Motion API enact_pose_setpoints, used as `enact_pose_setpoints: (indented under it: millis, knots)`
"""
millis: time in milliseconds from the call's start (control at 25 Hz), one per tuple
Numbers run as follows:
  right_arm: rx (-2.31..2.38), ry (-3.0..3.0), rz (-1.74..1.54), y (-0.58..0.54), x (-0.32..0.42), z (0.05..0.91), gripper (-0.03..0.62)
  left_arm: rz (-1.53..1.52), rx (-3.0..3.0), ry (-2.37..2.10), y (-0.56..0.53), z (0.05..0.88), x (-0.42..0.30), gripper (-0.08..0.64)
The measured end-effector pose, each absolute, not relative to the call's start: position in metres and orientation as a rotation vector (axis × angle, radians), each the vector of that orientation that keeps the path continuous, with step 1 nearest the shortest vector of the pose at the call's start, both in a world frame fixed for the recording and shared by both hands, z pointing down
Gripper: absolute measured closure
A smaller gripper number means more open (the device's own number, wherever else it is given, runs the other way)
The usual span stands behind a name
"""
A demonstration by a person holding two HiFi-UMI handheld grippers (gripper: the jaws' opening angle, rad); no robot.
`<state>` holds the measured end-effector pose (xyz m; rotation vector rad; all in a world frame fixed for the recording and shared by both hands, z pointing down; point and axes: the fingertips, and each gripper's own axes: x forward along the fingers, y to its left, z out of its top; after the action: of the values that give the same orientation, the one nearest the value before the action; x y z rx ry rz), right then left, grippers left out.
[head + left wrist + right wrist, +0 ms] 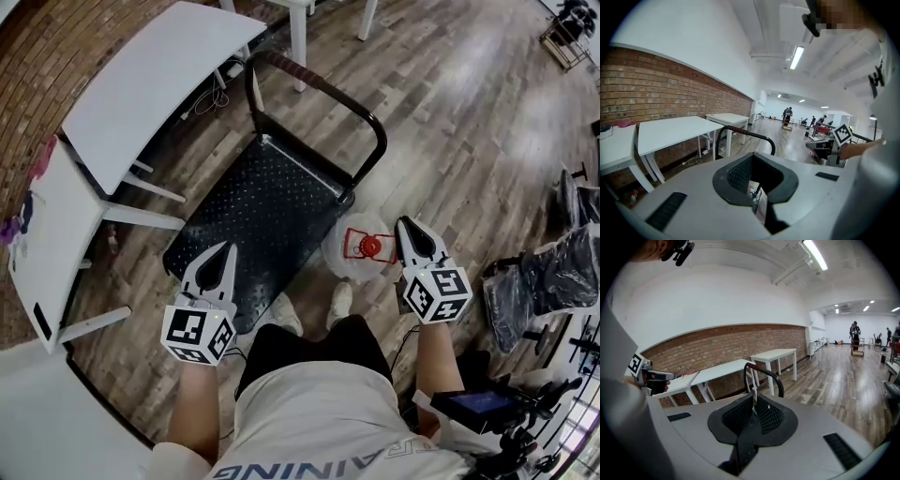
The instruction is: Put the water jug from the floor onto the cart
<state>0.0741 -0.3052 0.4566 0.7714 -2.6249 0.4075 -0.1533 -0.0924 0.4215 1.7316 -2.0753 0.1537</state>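
Beside the water jug [361,255], right gripper [406,223] closed, holding nothing

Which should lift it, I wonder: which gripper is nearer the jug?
Right. The right gripper sits just right of the jug; the left gripper hangs over the cart, well off to the jug's left.

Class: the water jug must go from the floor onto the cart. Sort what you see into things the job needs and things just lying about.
Job:
water jug
cart
left gripper
right gripper

Lying about:
white tables
cables
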Motion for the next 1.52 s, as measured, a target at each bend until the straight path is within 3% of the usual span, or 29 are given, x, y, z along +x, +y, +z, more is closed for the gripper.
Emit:
enact_pose_setpoints:
  millis: [120, 560, 840, 1160, 1520]
  knots:
    - [0.781, -2.592, 0.521, -0.320, 0.083, 0.494, 0.578, 0.200, 1.674, -2.075, -0.095, 0.436, -0.148, 0.560]
    - [0.745, -2.413, 0.627, -0.346, 0.106, 0.649, 0.371, 0.236, 1.525, -2.016, -0.093, 0.504, -0.122, 0.560]
    - [0.746, -2.299, 0.549, -0.336, 0.117, 0.741, 0.280, 0.267, 1.408, -2.014, -0.072, 0.544, -0.116, 0.560]
    - [0.640, -2.177, 0.536, -0.311, 0.127, 0.830, 0.221, 0.295, 1.332, -2.012, -0.052, 0.576, -0.110, 0.560]
    - [0.681, -2.103, 0.493, -0.303, 0.134, 0.875, 0.213, 0.321, 1.270, -2.018, -0.022, 0.586, -0.116, 0.560]
